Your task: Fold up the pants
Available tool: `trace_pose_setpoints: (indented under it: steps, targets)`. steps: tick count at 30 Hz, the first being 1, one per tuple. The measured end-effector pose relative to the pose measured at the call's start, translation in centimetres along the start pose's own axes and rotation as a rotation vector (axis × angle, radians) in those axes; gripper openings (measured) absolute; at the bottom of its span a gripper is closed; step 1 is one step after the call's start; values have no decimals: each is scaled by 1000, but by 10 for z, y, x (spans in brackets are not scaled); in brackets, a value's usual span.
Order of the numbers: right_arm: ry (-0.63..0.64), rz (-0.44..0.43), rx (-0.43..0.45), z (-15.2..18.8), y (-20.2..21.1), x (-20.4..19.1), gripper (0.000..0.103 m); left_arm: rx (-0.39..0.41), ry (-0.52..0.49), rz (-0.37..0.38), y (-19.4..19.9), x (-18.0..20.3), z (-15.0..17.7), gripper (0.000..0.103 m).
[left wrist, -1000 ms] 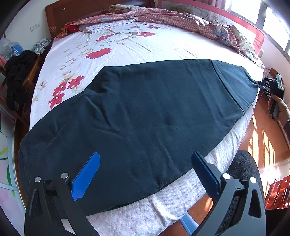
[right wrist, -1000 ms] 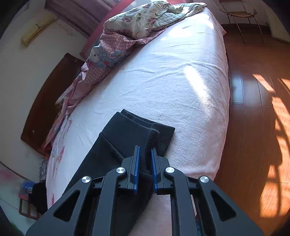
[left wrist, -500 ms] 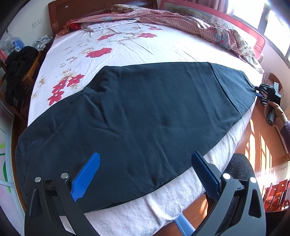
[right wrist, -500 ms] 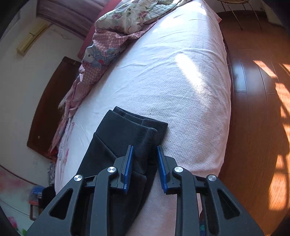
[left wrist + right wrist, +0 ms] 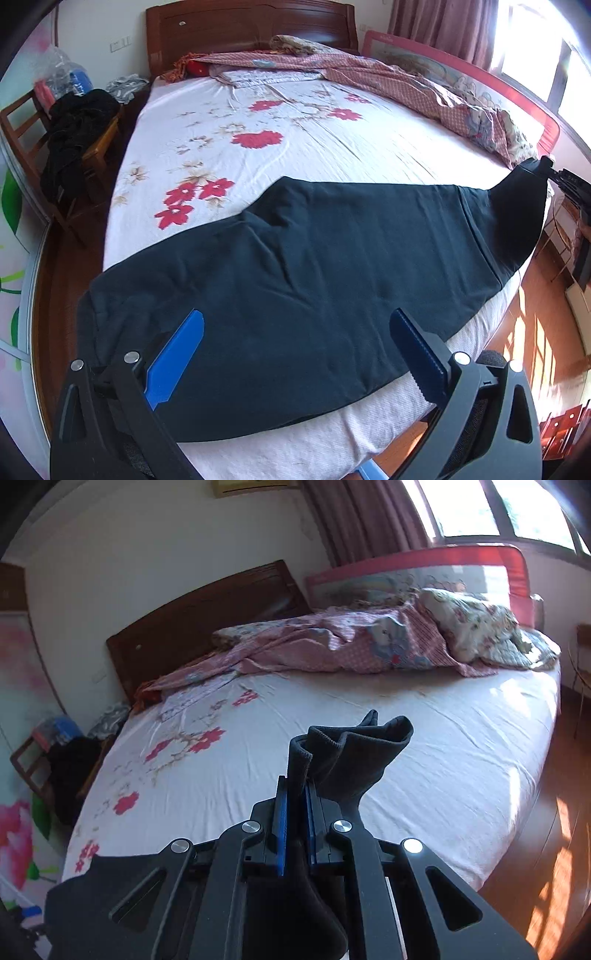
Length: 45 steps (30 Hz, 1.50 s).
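Dark navy pants (image 5: 314, 295) lie stretched across the near side of the bed (image 5: 258, 147), waist end at the lower left, leg end at the far right. My left gripper (image 5: 295, 317) hovers open above the waist end, its blue pads wide apart and touching nothing. At the far right edge my right gripper (image 5: 565, 181) holds the leg end lifted into a peak off the mattress. In the right wrist view the right gripper (image 5: 295, 786) has its jaws closing on the ribbed cuff (image 5: 354, 753), pads pressed on the fabric, the cuff sticking up beyond them.
A crumpled pink quilt (image 5: 406, 81) and pillow (image 5: 476, 624) lie along the far side by a red bed rail (image 5: 424, 572). A wooden chair heaped with dark clothes (image 5: 77, 140) stands left of the bed. Wooden floor (image 5: 535, 332) runs along the right.
The right gripper has risen and rolled, lifting the cuff off the mattress into the air. The left gripper has drawn back and up a little, still open.
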State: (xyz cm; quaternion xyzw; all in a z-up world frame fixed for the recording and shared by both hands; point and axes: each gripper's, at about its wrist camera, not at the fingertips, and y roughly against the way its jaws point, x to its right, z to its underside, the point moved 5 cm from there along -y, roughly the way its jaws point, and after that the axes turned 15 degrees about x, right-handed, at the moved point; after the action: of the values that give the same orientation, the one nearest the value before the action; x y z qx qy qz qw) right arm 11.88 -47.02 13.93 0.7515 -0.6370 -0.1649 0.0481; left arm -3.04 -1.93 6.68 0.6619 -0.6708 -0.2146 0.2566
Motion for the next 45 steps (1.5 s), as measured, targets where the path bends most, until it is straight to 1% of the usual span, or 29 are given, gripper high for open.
trace_pose_setpoints:
  steps: [2,4,6,8,10,11,12,15,17,19,20,22,23,24,25,27,29,31,32,33,34,35,37,38,39,41,42,43,45]
  targets:
    - [152,-81,-7,14,14,-65,8,15,20,-25,7,-16,0,101]
    - [290,-158,-39,48,26,-125,8,22,39,-47,12,-31,3,101]
    - [403,-231,-104,99,32,-174,8,18,57,-68,16,-45,9,101]
    - [569,-287,-194,163,35,-214,8,13,80,-84,21,-58,16,101]
    - [699,-337,-304,227,33,-233,8,6,101,-96,25,-70,23,101]
    - [773,-325,-288,242,37,-238,8,6,111,-101,27,-76,26,101]
    - [839,-308,-260,243,40,-242,8,8,118,-107,29,-80,28,101]
    - [757,-300,-234,210,43,-243,8,22,147,-120,35,-94,35,101]
    - [795,-296,-186,194,49,-251,8,8,176,-118,33,-100,41,101]
    - [786,-324,-173,189,55,-259,8,0,205,-108,30,-103,46,101]
    - [802,-338,-180,194,58,-264,8,-2,216,-104,29,-104,47,101]
    - [888,-347,-247,224,55,-272,8,1,226,-94,28,-104,47,101]
    - [915,-343,-307,243,50,-273,10,2,225,-94,28,-104,47,101]
    - [939,-351,-333,255,51,-273,20,2,224,-92,27,-104,47,101]
    - [975,-343,-296,256,55,-276,20,3,225,-90,28,-105,47,101]
    - [926,-369,-302,242,66,-284,35,18,228,-93,32,-110,45,101]
    - [807,-391,-272,213,78,-285,35,31,229,-108,36,-117,45,101]
    - [678,-355,-242,185,80,-275,35,32,238,-121,37,-126,48,101]
    - [618,-310,-232,174,75,-264,35,32,243,-125,37,-131,50,101]
    - [582,-239,-225,167,67,-252,40,33,246,-132,38,-136,53,101]
    - [554,-184,-230,166,59,-240,40,35,246,-139,38,-143,55,101]
    - [523,-165,-266,172,48,-231,40,38,243,-144,38,-149,57,101]
    - [547,-145,-448,213,23,-222,45,63,238,-152,40,-165,59,101]
    - [546,-140,-443,223,21,-222,45,75,241,-151,41,-174,59,101]
    - [482,-138,-401,220,22,-219,48,82,253,-140,42,-186,60,101]
    - [300,-125,-455,217,17,-204,49,96,285,-104,41,-208,63,101]
    - [259,-124,-469,217,16,-203,49,93,293,-105,39,-219,65,101]
    - [281,-121,-479,217,16,-205,49,83,305,-85,33,-229,67,101]
    - [348,-89,-485,217,14,-213,53,80,328,16,21,-240,68,101]
